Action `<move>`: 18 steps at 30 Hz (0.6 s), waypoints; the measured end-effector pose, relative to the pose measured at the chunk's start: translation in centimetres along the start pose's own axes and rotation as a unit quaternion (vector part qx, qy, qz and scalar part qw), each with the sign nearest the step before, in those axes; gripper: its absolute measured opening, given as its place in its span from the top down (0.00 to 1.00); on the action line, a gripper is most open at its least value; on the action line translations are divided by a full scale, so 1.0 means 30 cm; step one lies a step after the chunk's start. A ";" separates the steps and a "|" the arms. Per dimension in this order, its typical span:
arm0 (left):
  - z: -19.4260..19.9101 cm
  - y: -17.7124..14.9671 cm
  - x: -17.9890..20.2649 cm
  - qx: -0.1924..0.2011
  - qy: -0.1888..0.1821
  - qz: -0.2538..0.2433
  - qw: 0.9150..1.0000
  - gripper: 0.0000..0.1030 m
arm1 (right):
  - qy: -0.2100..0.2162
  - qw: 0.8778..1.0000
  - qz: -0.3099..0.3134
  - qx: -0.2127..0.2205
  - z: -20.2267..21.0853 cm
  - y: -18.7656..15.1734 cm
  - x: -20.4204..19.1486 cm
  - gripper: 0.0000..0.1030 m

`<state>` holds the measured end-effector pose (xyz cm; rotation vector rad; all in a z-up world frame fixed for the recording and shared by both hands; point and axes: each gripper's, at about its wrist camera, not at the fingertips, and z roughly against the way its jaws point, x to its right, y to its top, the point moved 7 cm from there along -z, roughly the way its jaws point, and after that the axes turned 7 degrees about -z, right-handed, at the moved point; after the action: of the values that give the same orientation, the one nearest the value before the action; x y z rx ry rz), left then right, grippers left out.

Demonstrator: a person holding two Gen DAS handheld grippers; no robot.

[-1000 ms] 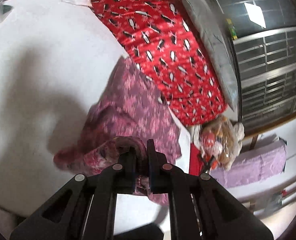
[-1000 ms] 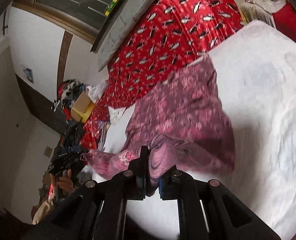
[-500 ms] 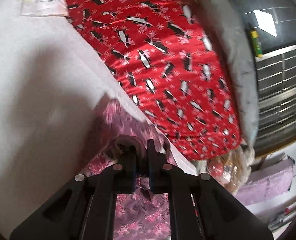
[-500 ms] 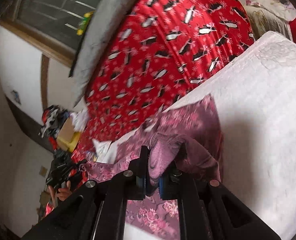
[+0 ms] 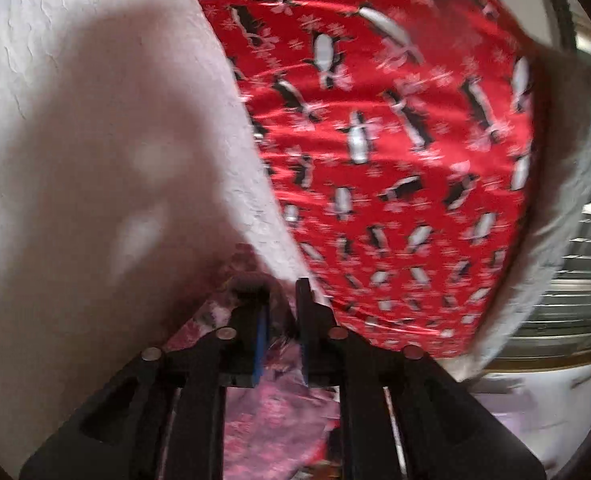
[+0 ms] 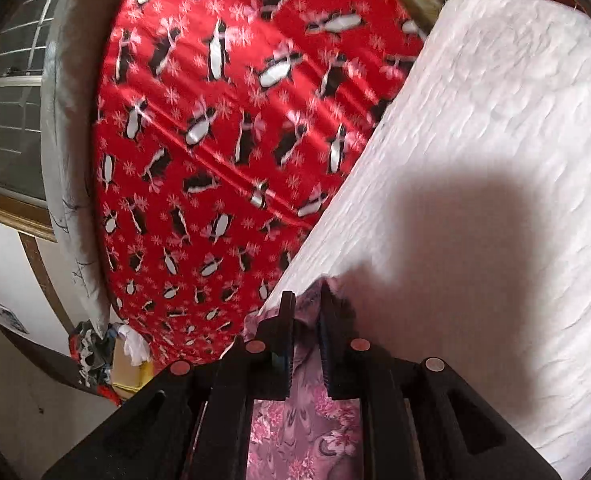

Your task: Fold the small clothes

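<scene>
The pink floral garment (image 5: 273,420) lies on the white quilted bed (image 5: 95,200), right under my left gripper (image 5: 280,292). Its jaws are opening, and a fold of the cloth sits loosely in the narrow gap between them. In the right wrist view the same garment (image 6: 307,432) spreads below my right gripper (image 6: 305,300). Those jaws are opening too, with the garment's edge between them and the pads no longer pinching it. Both grippers sit low over the bed (image 6: 495,160), near the edge that meets the red blanket. Most of the garment is hidden under the fingers.
A red penguin-print blanket (image 5: 395,160) (image 6: 223,120) lies just beyond the bed's edge, with a grey pillow (image 5: 567,200) (image 6: 67,140) and a barred window (image 6: 7,92) behind it. Clutter (image 6: 95,352) lies on the floor at the lower left of the right wrist view.
Both grippers carried the garment's gathered edge forward and down towards the red blanket, laying it over the rest of the cloth. Their jaws, shut on the cloth before, now stand slightly apart.
</scene>
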<state>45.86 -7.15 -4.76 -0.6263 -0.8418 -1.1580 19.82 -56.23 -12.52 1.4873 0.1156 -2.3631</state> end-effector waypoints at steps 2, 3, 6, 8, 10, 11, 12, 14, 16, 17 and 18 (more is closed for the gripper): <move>0.024 0.003 0.012 0.000 -0.003 -0.010 1.000 0.80 | -0.010 0.999 0.037 -0.002 0.023 -0.011 -0.023 0.85; 0.033 0.008 0.012 0.002 0.006 -0.015 1.000 0.80 | -0.019 0.998 0.056 -0.003 0.037 -0.021 -0.034 0.85; 0.040 0.031 -0.002 0.006 0.053 -0.026 0.998 0.77 | -0.036 0.995 0.089 -0.001 0.077 -0.048 -0.052 0.72; 0.043 0.043 0.004 0.014 0.068 -0.027 0.997 0.77 | -0.034 0.995 0.098 0.001 0.096 -0.063 -0.060 0.70; 0.054 0.031 0.043 0.009 0.044 -0.045 0.998 0.75 | -0.022 0.995 0.101 -0.005 0.115 -0.089 -0.067 0.70; 0.055 0.017 0.066 0.006 0.039 -0.067 0.997 0.72 | -0.015 0.995 0.101 -0.014 0.114 -0.104 -0.069 0.69; 0.052 -0.003 0.089 -0.001 0.036 -0.092 0.995 0.65 | -0.014 0.994 0.102 -0.031 0.103 -0.123 -0.067 0.69; 0.029 -0.085 0.139 -0.031 0.027 -0.163 0.986 0.53 | -0.019 0.992 0.106 -0.065 0.062 -0.157 -0.063 0.69; -0.026 -0.182 0.157 -0.075 0.027 -0.223 0.972 0.47 | -0.028 0.989 0.113 -0.087 0.007 -0.178 -0.063 0.69; -0.045 -0.206 0.151 -0.086 0.041 -0.237 0.967 0.47 | -0.031 0.989 0.118 -0.088 -0.017 -0.181 -0.067 0.69; -0.078 -0.229 0.136 -0.095 0.071 -0.255 0.960 0.47 | -0.036 0.989 0.118 -0.084 -0.048 -0.176 -0.071 0.69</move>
<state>40.55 -13.19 -2.63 -0.4843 -0.7950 -1.7481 20.14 -50.40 -11.86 1.2620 0.1125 -2.1569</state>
